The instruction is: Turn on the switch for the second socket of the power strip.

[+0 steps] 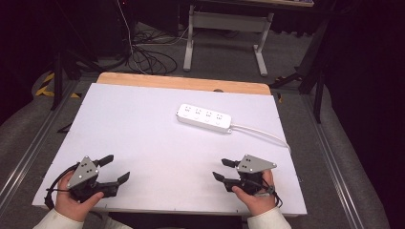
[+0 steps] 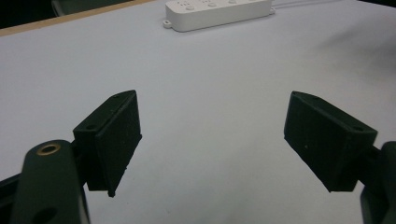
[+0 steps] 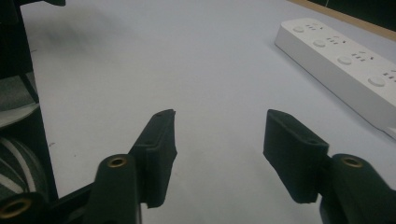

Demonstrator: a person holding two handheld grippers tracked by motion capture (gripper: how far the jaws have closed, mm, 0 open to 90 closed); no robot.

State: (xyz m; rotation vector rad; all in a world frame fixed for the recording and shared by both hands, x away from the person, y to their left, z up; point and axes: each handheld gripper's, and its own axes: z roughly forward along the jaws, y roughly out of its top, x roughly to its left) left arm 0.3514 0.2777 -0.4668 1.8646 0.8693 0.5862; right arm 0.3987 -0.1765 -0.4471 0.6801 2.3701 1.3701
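Note:
A white power strip (image 1: 204, 118) with several sockets lies on the white table top (image 1: 143, 129), right of centre toward the back, its white cable (image 1: 265, 134) trailing off to the right edge. Held in a hand at the table's front left corner, my left gripper (image 1: 116, 169) stands open with nothing between its jaws. My right gripper (image 1: 223, 169) is open and empty near the front right, pointing left. In the left gripper view the power strip (image 2: 217, 12) lies far ahead. The right gripper view has the power strip (image 3: 345, 63) at upper right, beyond my right gripper (image 3: 219, 140).
A wooden strip (image 1: 184, 82) borders the table's far edge. Behind the table, on the grey floor, are loose cables (image 1: 148, 52) and the white legs of another table (image 1: 227, 36). Metal rails (image 1: 28, 152) run along both sides.

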